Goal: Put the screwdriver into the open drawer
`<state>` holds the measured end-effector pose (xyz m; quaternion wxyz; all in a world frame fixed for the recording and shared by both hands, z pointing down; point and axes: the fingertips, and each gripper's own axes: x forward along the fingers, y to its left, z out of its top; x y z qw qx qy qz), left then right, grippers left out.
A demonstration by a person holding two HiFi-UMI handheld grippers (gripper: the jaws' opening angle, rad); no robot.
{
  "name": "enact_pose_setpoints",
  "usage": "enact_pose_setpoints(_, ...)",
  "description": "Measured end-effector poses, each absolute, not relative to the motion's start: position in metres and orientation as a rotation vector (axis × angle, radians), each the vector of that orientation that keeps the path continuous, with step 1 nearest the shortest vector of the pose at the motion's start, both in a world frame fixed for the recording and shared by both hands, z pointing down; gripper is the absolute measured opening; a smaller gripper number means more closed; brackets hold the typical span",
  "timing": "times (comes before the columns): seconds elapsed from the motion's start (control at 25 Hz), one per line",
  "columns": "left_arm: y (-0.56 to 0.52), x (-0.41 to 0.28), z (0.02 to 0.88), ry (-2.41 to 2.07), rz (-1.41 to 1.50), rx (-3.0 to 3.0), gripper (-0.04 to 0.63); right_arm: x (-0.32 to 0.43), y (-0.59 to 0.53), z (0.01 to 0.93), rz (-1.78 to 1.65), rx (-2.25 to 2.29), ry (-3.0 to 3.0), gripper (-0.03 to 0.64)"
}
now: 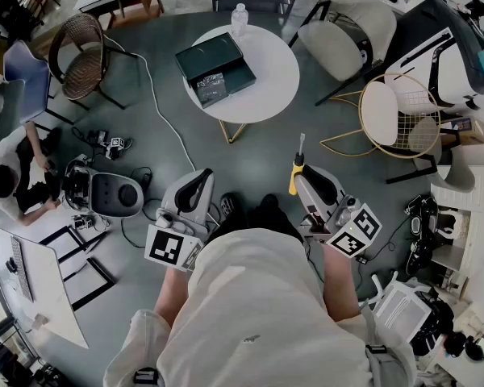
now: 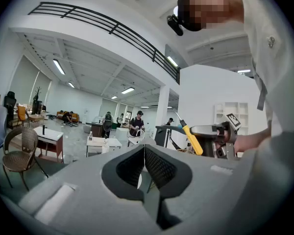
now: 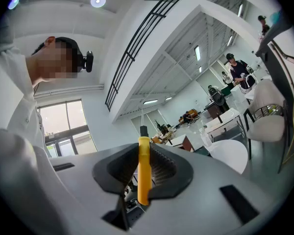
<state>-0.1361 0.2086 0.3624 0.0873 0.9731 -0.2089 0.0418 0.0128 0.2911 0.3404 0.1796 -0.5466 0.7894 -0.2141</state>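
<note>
At your far left a person [image 1: 16, 176] is sitting on the floor among equipment, and a white cable [image 1: 163, 118] is running over the floor toward the round table [image 1: 270, 95]. If you are stepping forward while watching only the tool, your foot may be catching it. Your left gripper [image 1: 198, 177] is hanging in front of you with its jaws closed together and nothing between them. So it is not steadying anything, and a push from the tool may be sliding the target on the smooth top. On the table a dark box [image 1: 214, 67] is lying. I am guessing this is the drawer, but I cannot tell whether it is open or which side is facing you, so you are risking to aim at the wrong edge. A bottle [image 1: 239, 18] is standing at the far rim, and a long reach may be knocking it over. Your right gripper [image 1: 305, 176] is clamping the yellow handle of the screwdriver [image 1: 295, 180], well apart from the table, with the thin shaft pointing forward beyond the jaws. The handle is round, so the tool may be turning or slipping between the pads if the tip is striking the table rim or the box wall before you are releasing it.
</note>
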Motion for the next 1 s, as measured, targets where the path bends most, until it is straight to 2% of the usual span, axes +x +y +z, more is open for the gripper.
enact_pose_setpoints(0.68, 0.207, -0.172, 0.361, -0.676, 0.106, 2.895, 0.011, -0.021, 0.281, 0.333, -0.571, -1.507, 2.249, 0.078)
enact_pose_setpoints(1.0, 0.214, -0.175, 0.370, -0.642, 0.129, 2.901, 0.011, -0.014, 0.294, 0.333, -0.594, -1.539, 2.155, 0.078)
